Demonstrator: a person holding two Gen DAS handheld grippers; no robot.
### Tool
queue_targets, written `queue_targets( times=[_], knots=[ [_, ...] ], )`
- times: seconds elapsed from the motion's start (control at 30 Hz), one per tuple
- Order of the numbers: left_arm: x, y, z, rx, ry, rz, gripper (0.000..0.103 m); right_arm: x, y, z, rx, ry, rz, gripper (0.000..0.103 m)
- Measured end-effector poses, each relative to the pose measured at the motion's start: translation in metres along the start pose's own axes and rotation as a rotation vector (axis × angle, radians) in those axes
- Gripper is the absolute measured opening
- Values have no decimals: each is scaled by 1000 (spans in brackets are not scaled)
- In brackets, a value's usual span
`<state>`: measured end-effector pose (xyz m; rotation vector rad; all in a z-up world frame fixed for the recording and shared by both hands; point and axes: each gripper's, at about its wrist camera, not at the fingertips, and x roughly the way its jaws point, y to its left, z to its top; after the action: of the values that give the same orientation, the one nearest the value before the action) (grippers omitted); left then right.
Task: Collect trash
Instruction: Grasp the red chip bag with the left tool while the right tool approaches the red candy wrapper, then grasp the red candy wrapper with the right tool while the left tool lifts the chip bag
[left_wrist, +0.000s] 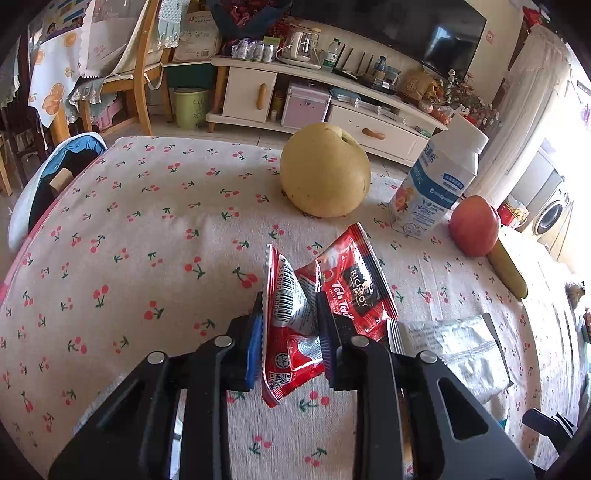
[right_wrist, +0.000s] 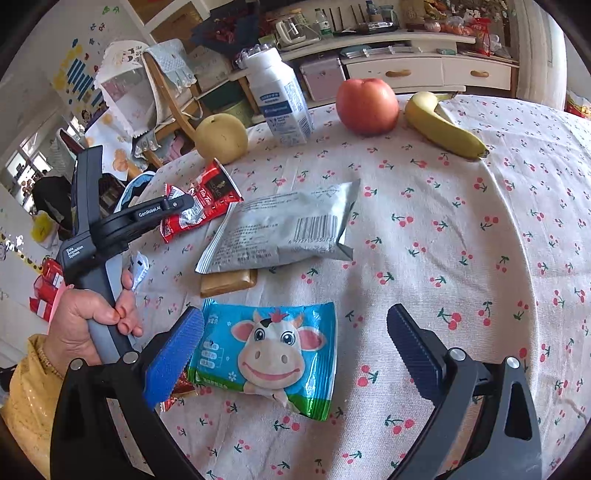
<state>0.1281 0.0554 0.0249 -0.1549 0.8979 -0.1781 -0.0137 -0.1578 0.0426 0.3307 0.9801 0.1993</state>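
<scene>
1. The left gripper (left_wrist: 290, 325) is clamped on a red snack wrapper (left_wrist: 295, 332); the blue pads pinch the crumpled foil between them, and its printed end fans out ahead of the fingertips onto the cherry-print tablecloth (left_wrist: 129, 240).
2. Just beyond that wrapper, ahead of the left tool, sits a yellow pear (left_wrist: 325, 170); to its right stand a white drink bottle (left_wrist: 436, 177) and a red apple (left_wrist: 474, 225), with a banana (left_wrist: 508, 266) touching the apple's far side.
3. Right beside the left tool's right finger lies a silver packet (left_wrist: 454, 343), flat on the cloth.
4. The right gripper (right_wrist: 295, 354) stands wide apart, holding nothing. A blue cow-print wrapper (right_wrist: 269, 350) lies between its fingers, close against the left pad and well clear of the right one.
5. Ahead of the right tool, the silver packet rests partly over a tan biscuit (right_wrist: 229, 282).
6. To the right tool's left, a hand (right_wrist: 92, 317) in a yellow sleeve grips the handle of the left gripper, whose tip sits on the red wrapper.
7. Past the table's far edge are a wooden chair (left_wrist: 140, 66) and a white TV cabinet (left_wrist: 314, 107).
</scene>
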Motion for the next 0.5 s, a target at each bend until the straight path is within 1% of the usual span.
queue_targets(
  times=[0.07,0.17,0.3,0.4,0.43,0.47,0.5],
  knots=[
    [-14,3,-4,-1,-10,-15,26,1,7,-1,-27,5,6,98],
    [-37,9,-10,1,-29,-27,24,1,22,-5,-74,10,67,98],
    [-65,21,-20,-11,-45,-38,23,6,53,-17,-175,33,139,97],
    [-78,31,-31,-29,-39,-48,23,12,75,-29,-253,55,165,95],
    [-83,34,-35,-37,-39,-52,23,13,82,-33,-281,61,171,84],
    [-88,38,-39,-43,-40,-55,23,15,89,-37,-311,67,178,77],
    [-94,41,-43,-52,-43,-59,23,17,96,-41,-343,74,175,76]
  ],
)
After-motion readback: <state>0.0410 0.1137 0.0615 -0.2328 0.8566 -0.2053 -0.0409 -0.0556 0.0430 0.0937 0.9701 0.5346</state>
